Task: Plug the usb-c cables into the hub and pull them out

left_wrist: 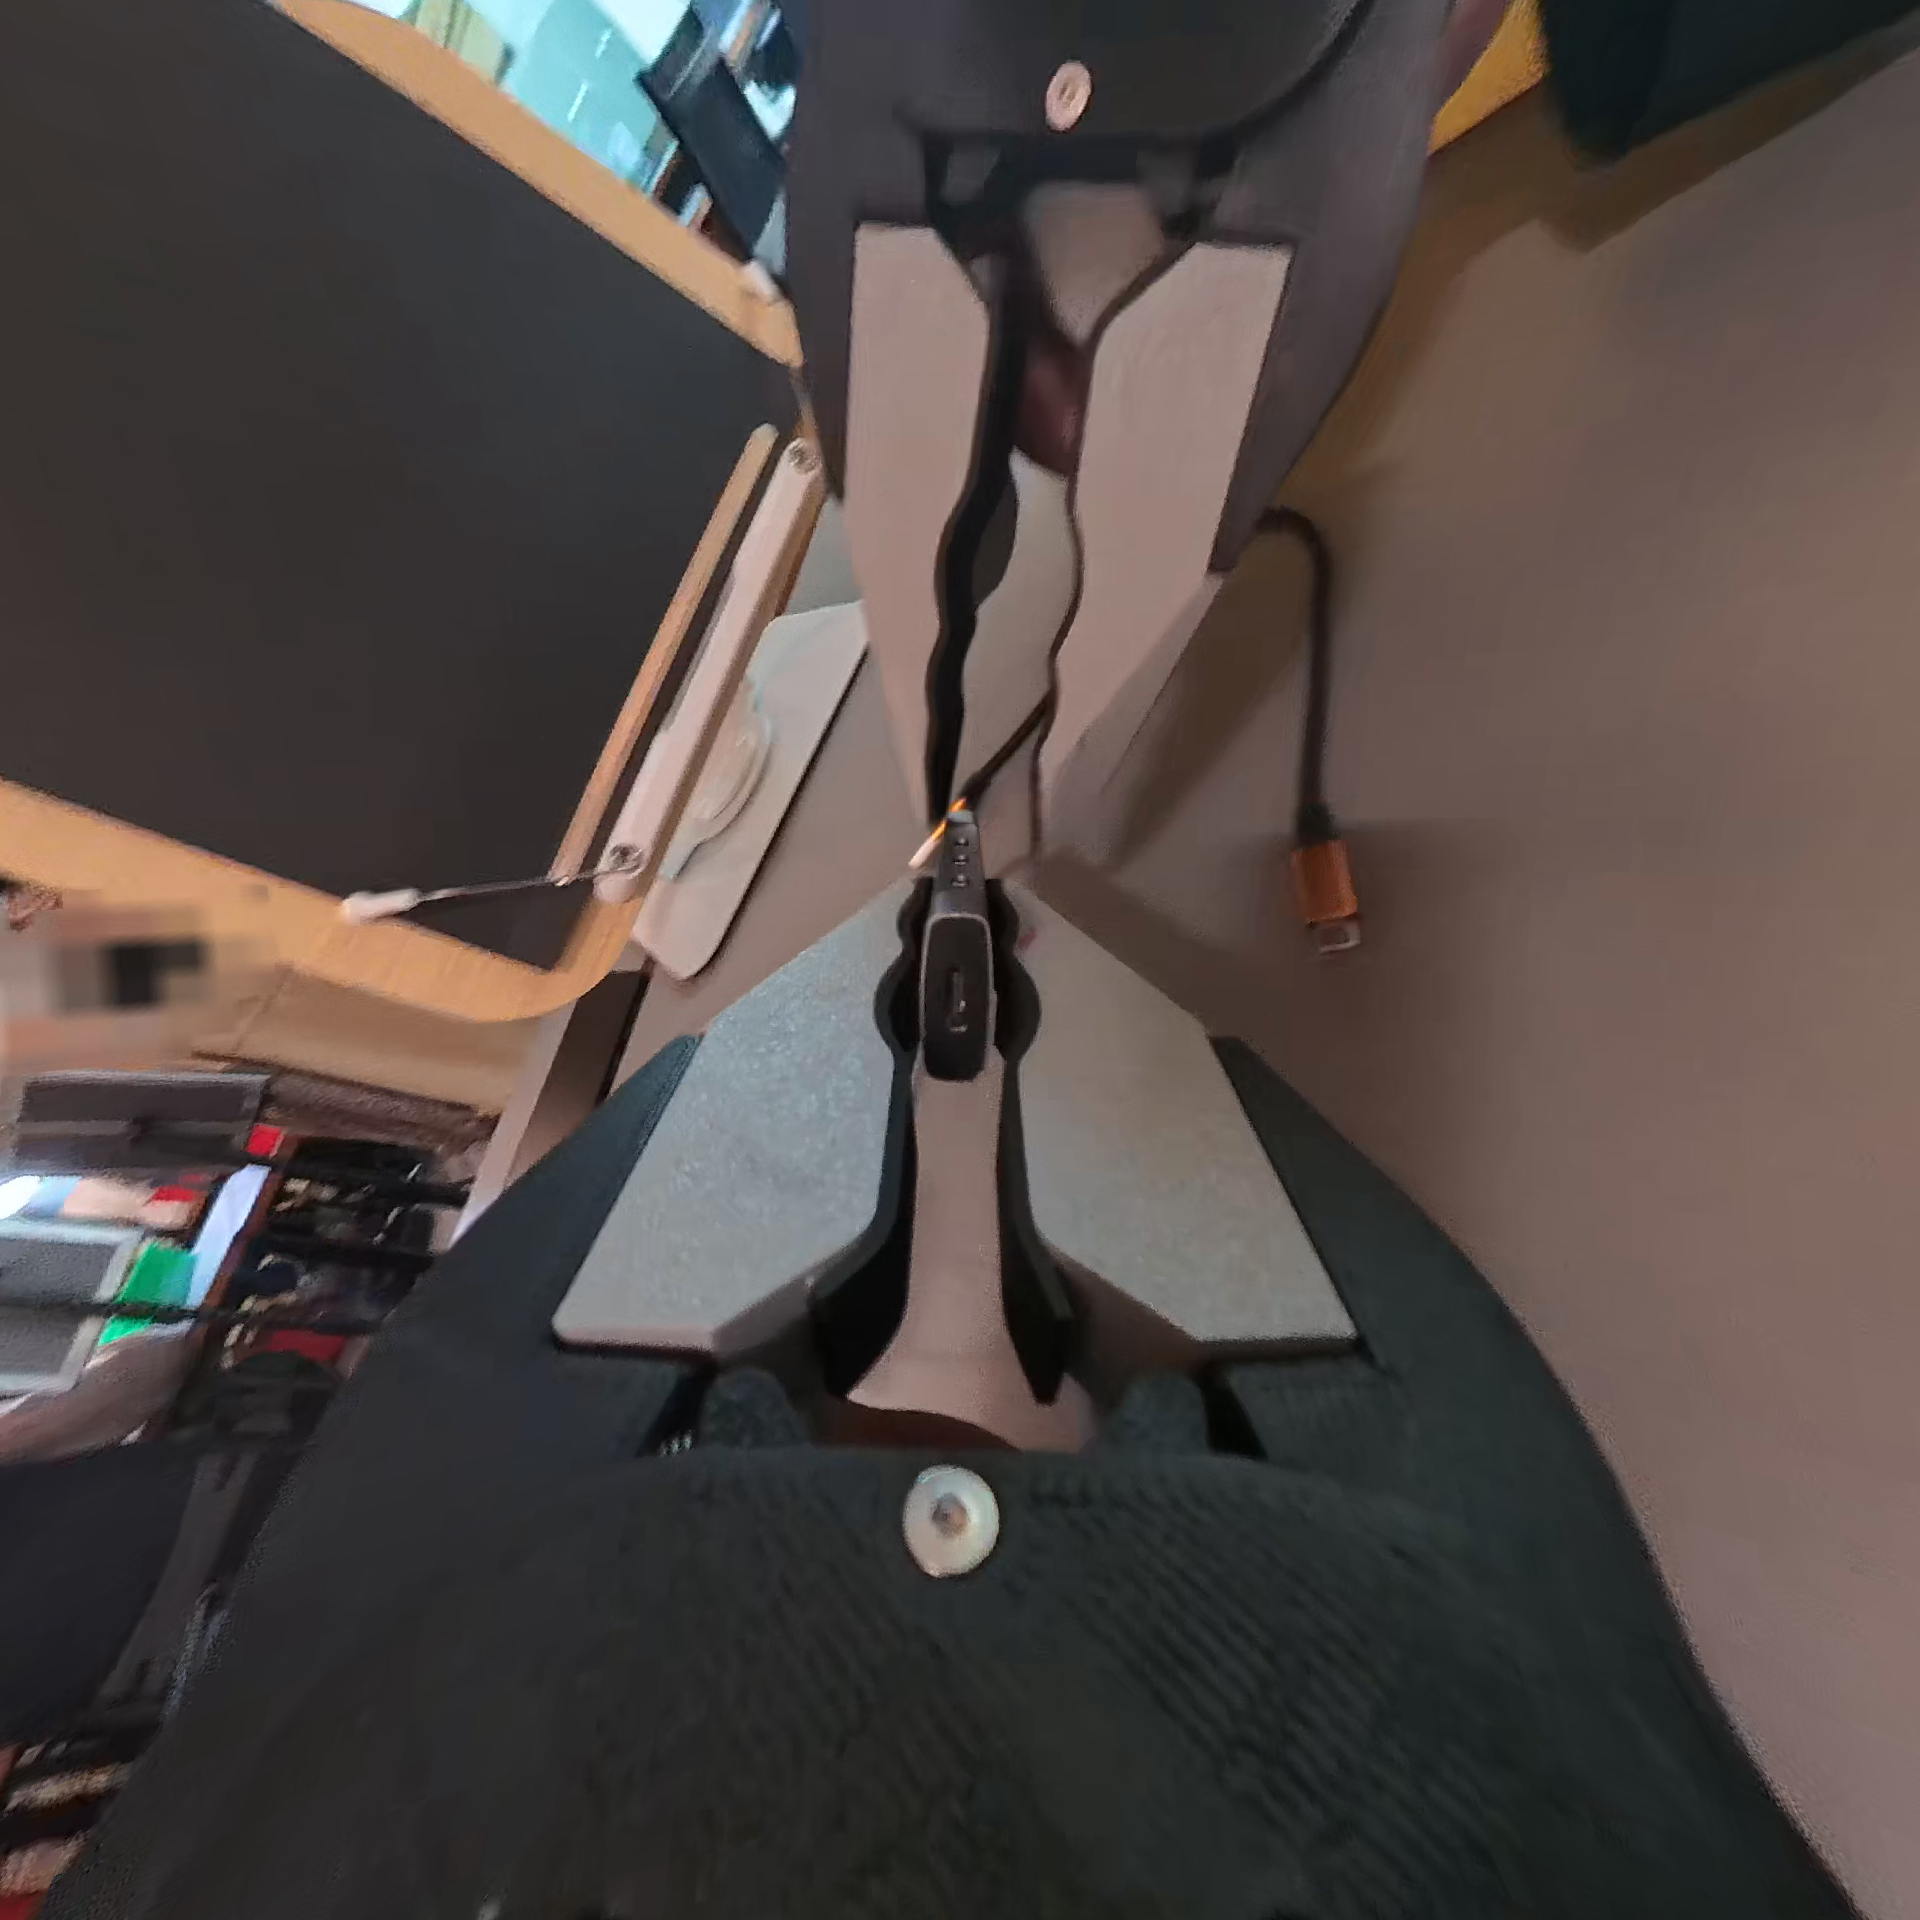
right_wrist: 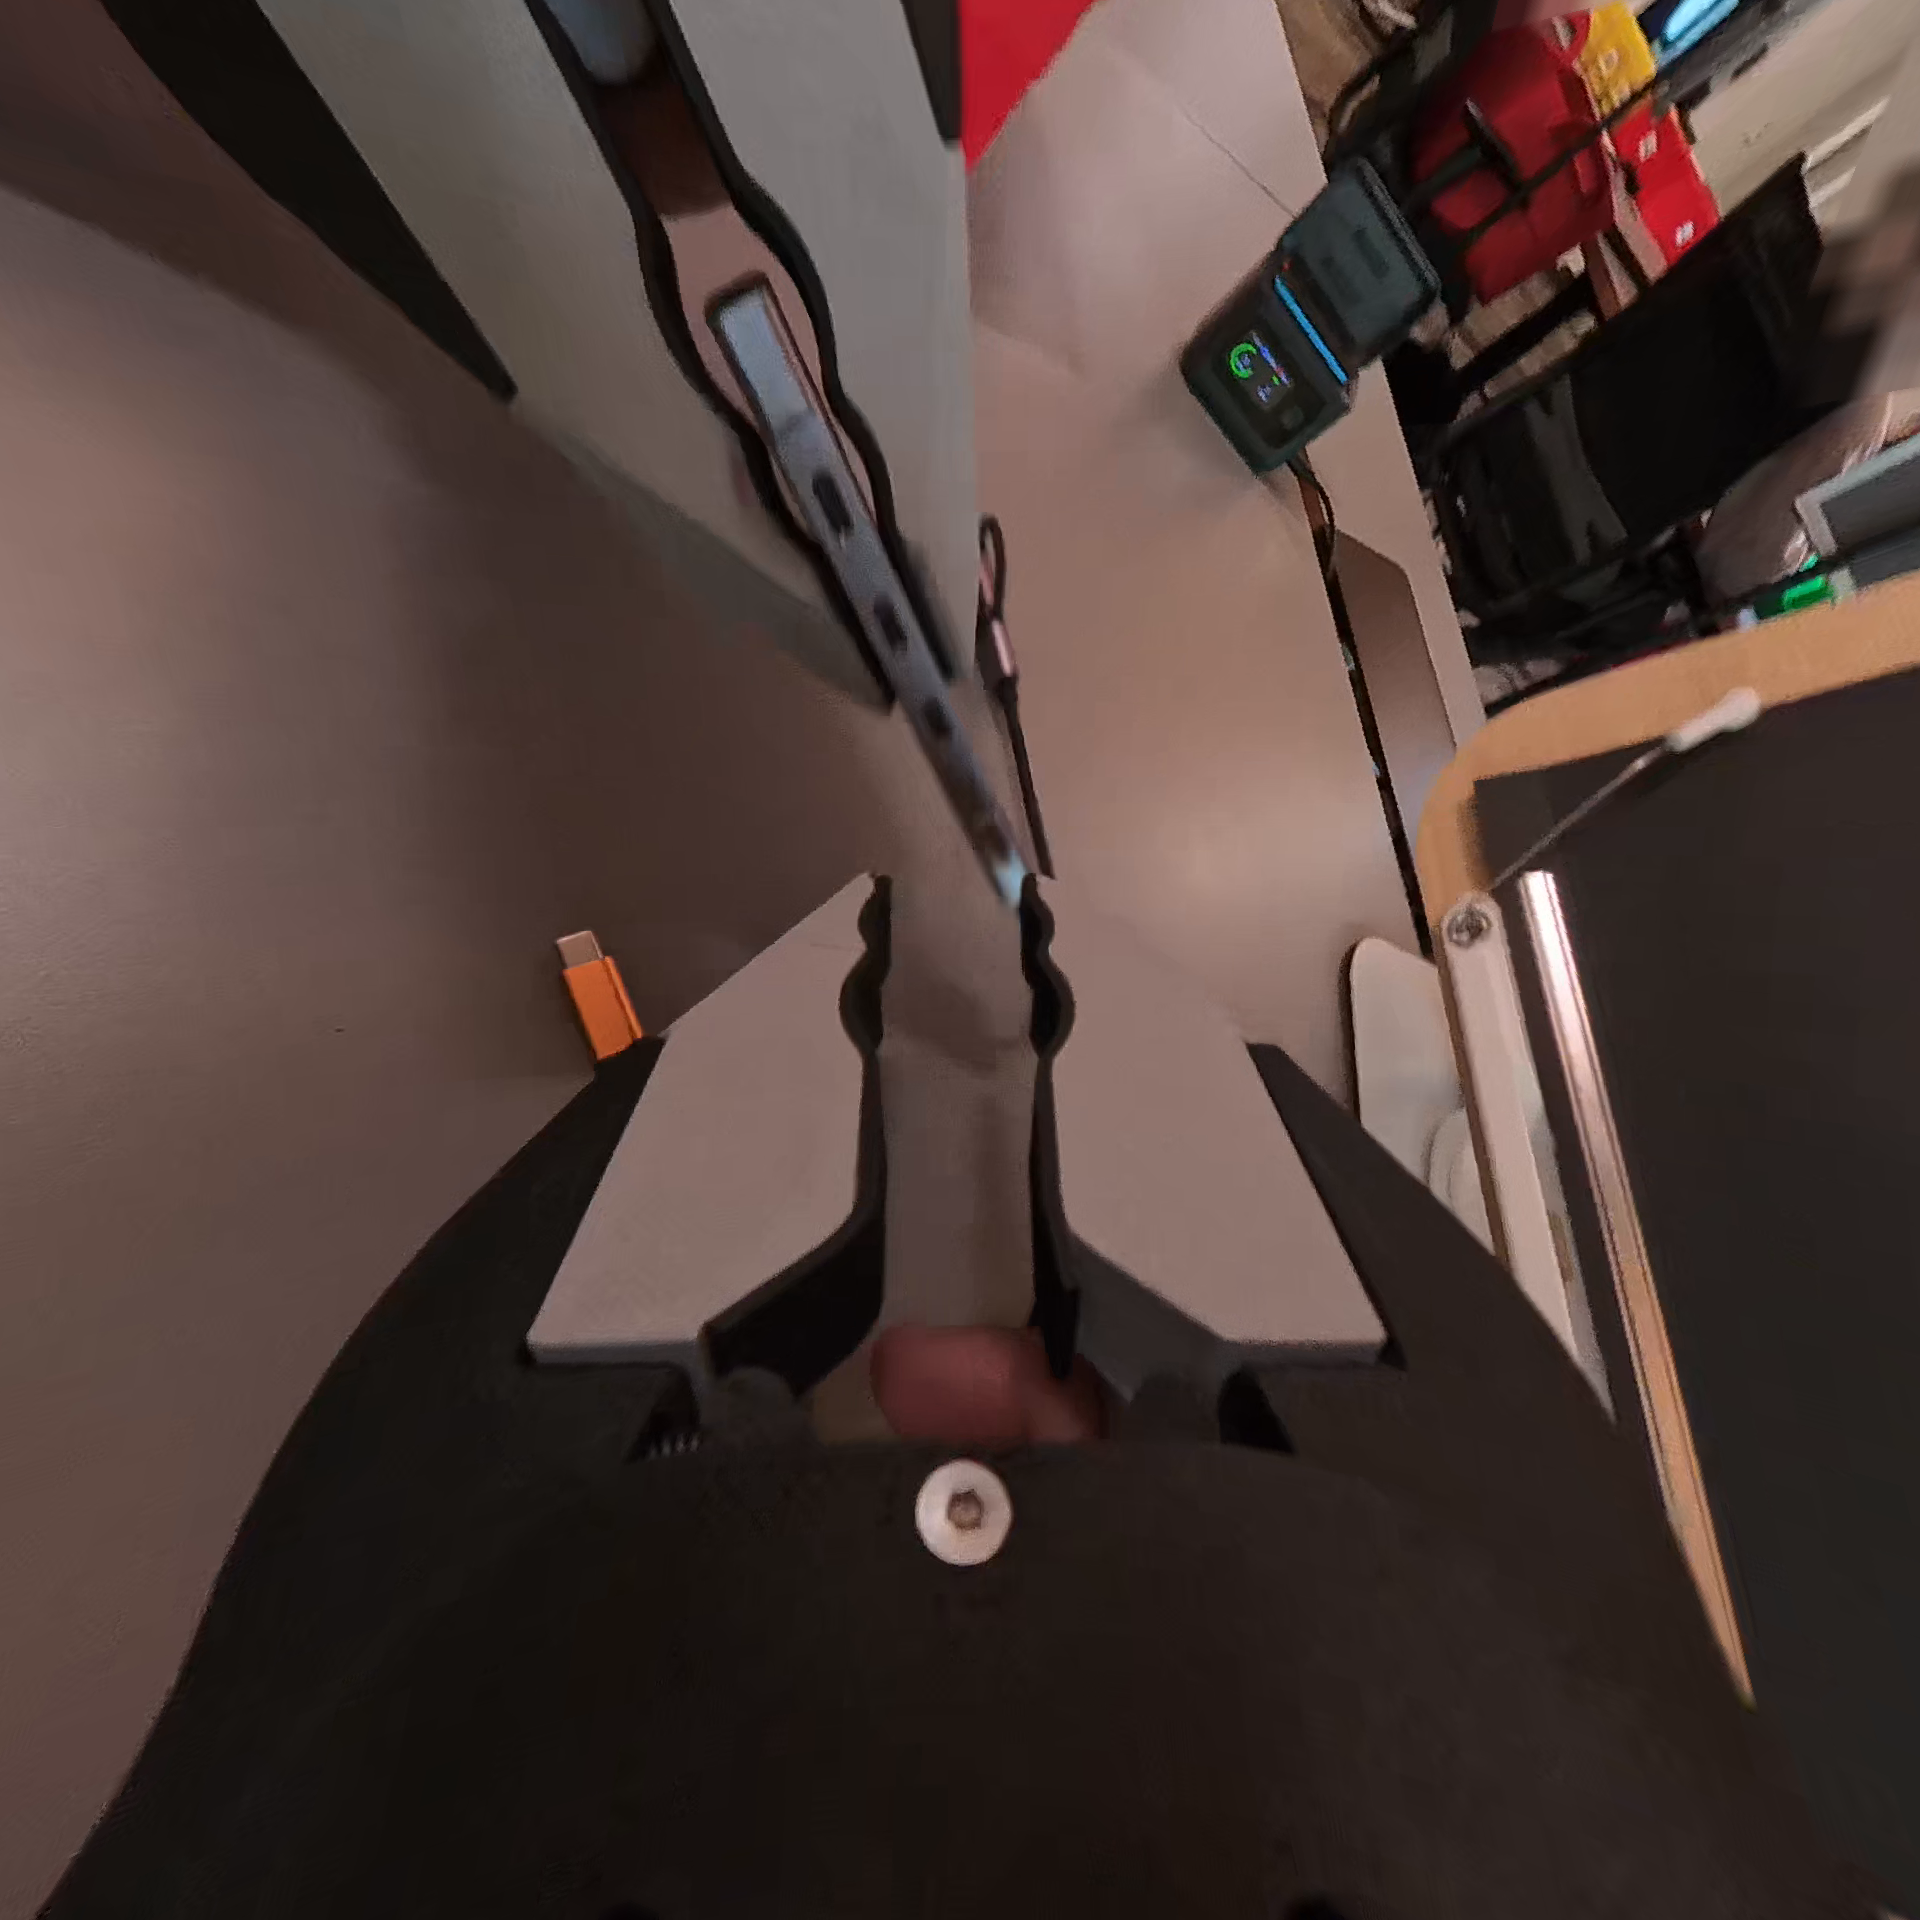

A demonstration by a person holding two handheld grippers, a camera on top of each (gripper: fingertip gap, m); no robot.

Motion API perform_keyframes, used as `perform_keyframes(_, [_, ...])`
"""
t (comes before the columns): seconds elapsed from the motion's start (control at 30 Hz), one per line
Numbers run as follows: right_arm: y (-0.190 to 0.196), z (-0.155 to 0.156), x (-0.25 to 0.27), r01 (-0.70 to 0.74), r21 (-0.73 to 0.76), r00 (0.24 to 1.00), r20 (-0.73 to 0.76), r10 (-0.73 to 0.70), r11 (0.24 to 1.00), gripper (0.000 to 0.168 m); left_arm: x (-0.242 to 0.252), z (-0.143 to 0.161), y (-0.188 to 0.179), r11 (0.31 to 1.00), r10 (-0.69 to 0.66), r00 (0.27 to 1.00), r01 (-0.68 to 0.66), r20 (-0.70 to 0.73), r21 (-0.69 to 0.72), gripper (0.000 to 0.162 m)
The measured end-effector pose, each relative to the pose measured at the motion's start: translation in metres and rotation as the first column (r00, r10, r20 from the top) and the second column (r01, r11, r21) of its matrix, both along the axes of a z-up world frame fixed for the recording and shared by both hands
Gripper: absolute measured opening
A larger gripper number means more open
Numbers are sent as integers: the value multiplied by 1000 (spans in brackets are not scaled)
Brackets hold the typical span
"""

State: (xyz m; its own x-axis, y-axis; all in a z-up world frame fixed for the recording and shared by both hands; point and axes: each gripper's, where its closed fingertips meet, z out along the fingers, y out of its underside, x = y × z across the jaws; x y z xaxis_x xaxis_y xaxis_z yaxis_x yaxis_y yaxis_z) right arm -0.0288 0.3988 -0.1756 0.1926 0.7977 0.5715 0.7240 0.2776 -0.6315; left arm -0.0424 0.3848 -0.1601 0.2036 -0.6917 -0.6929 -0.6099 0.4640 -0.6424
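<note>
My left gripper point(left_wrist: 954, 902) is shut on a dark grey hub point(left_wrist: 954, 997), seen end-on with one port facing the camera. In the right wrist view the hub point(right_wrist: 790, 416) is a long grey bar with several ports along its edge, held by the left gripper point(right_wrist: 925, 675). My right gripper point(right_wrist: 956, 888) is open and empty, its tips right at the hub's free end; it reaches in from above in the left wrist view point(left_wrist: 987, 810). An orange USB-C plug point(left_wrist: 1322, 883) on a dark cable lies loose on the table point(right_wrist: 601, 1003). A thin black cable point(right_wrist: 1000, 644) hangs beside the hub.
A black board with a light wood frame point(left_wrist: 312, 468) stands beside the work spot point(right_wrist: 1714, 1039). A white pad point(left_wrist: 748, 790) lies at its foot. A dark box with a lit screen point(right_wrist: 1299, 343) sits on the beige table point(right_wrist: 260, 727). Cluttered shelves point(right_wrist: 1558, 156) lie beyond. The grippers are tip to tip, or close to it.
</note>
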Motion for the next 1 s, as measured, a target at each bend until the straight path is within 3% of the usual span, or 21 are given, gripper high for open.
perform_keyframes(0.1, [-4, 0, 6, -4, -97, 1000, -20, 2, 995, 22, -21, 11, 18, 995, 90, 995, -92, 38, 39, 8])
perform_keyframes(0.23, [-26, -22, 10, -62, -243, 995, 64, 80, 968, 19, -33, 21, 35, 973, 178, 982, -186, 68, 137, 8])
perform_keyframes(0.4, [-41, -56, 16, -60, -381, 974, 180, 137, 923, 16, -29, 22, 35, 968, 169, 982, -181, 82, 174, 8])
perform_keyframes(0.53, [-48, -67, 18, -60, -461, 971, 180, 159, 885, 12, -30, 21, 37, 967, 174, 981, -187, 90, 172, 8])
perform_keyframes(0.77, [-38, -65, 8, -68, -425, 981, 138, 139, 903, 8, -24, 6, 38, 974, 165, 986, -168, 35, 151, 8])
perform_keyframes(1.0, [-21, -11, 2, -69, -464, 992, -130, 10, 883, 7, -23, -10, 44, 949, 209, 973, -178, -97, 260, 8])
